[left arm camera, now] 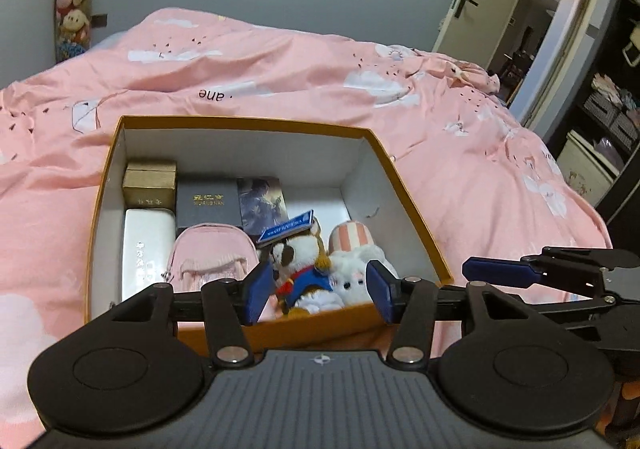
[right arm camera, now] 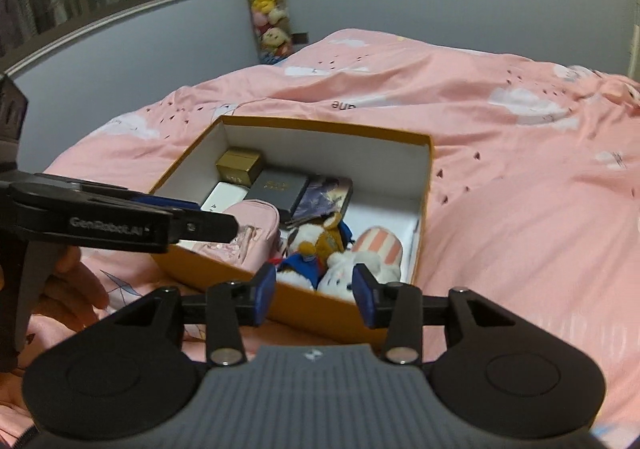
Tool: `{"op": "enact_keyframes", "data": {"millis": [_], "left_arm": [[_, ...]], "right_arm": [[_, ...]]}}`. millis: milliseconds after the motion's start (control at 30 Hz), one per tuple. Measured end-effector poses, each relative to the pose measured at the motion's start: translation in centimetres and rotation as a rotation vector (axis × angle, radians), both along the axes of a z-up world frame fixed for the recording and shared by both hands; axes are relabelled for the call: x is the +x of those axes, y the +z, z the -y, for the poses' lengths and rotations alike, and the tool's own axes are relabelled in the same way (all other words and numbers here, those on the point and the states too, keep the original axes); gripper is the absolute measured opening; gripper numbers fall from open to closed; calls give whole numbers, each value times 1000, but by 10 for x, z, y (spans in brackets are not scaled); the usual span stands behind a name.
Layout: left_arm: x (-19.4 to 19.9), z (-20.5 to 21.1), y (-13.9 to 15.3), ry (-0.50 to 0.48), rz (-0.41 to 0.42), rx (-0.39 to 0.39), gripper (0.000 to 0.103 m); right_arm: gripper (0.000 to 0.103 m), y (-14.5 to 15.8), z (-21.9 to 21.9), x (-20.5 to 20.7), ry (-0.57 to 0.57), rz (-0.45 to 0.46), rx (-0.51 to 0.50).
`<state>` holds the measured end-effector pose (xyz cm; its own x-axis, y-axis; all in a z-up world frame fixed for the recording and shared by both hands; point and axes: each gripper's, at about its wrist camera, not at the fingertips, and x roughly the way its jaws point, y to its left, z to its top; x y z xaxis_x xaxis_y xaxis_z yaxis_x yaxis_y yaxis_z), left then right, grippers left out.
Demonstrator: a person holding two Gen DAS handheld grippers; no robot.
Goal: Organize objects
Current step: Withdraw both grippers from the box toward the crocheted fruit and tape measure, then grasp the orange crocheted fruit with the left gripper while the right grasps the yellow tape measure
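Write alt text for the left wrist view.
An open orange box sits on a pink bedspread, packed with small boxes, a pink mini backpack and two plush toys. The open, empty left claw hovers at its near edge, the right claw alongside.

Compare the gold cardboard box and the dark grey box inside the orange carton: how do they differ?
The gold cardboard box is shiny and stands taller; the dark grey box is matt and lies flatter. The gold box sits in the far left corner of the orange carton; the grey box lies to its right, beside a picture card. Both are closed and bear gold lettering.
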<state>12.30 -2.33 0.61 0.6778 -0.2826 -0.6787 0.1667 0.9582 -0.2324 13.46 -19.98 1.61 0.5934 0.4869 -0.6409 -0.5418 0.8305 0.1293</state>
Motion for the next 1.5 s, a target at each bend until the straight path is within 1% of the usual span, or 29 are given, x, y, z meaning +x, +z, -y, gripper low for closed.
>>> {"op": "enact_keyframes", "data": {"millis": [33,100,167,200,333,400,467,567,733,833,967,1033,1133,1267,1300,1333,1367,1400,1433,1500], "left_arm": [[-5,2,-1,-3,6,12,63],[-16,6,-5,-9,25,30,75],[-27,12,-14,-30,34,51,78],[-30,15,-19,-47,26,65,78],[-39,30,-41,-148,-21,121,78],[-40,36,-51,-210,-63,145,78],[-40,40,-61,-241,-116,125,78],[-39,38,-75,-254,-199,53,78],[-39,38,-97,-246,-298,38,78],[-38,36,-110,-244,-364,-6,80],[-39,38,-124,-236,-410,-7,80],[-38,41,-125,-241,-406,9,80],[-40,53,-126,-265,-378,57,80],[-44,67,-125,-303,-322,113,80],[-45,71,-125,-313,-308,129,79],[-47,74,-125,-324,-294,148,77],[-48,78,-125,-334,-281,171,73],[-49,81,-125,-336,-269,188,65],[-49,82,-126,-337,-266,192,62],[-49,79,-125,-338,-269,168,55]], "right_arm": [[46,-3,2,-4,-17,-3,3],[48,-12,5,-12,-58,-18,-2],[50,-22,6,-20,-82,-12,-25],[53,-28,6,-24,-90,-9,-41],[54,-49,5,-35,-133,-19,-119],[54,-58,4,-39,-157,-28,-161],[54,-64,6,-42,-177,-32,-185],[53,-75,10,-46,-198,-38,-194],[53,-89,21,-47,-235,-83,-154],[53,-93,23,-47,-244,-90,-134],[53,-96,23,-47,-249,-97,-124],[53,-97,24,-47,-251,-98,-119],[53,-98,26,-47,-258,-107,-103],[53,-99,27,-46,-258,-111,-98],[53,-99,26,-45,-257,-112,-99],[52,-100,26,-45,-255,-113,-98],[52,-100,27,-45,-253,-115,-95],[51,-100,27,-44,-252,-118,-93],[51,-100,27,-44,-250,-120,-91],[50,-101,27,-44,-248,-121,-88]]}}
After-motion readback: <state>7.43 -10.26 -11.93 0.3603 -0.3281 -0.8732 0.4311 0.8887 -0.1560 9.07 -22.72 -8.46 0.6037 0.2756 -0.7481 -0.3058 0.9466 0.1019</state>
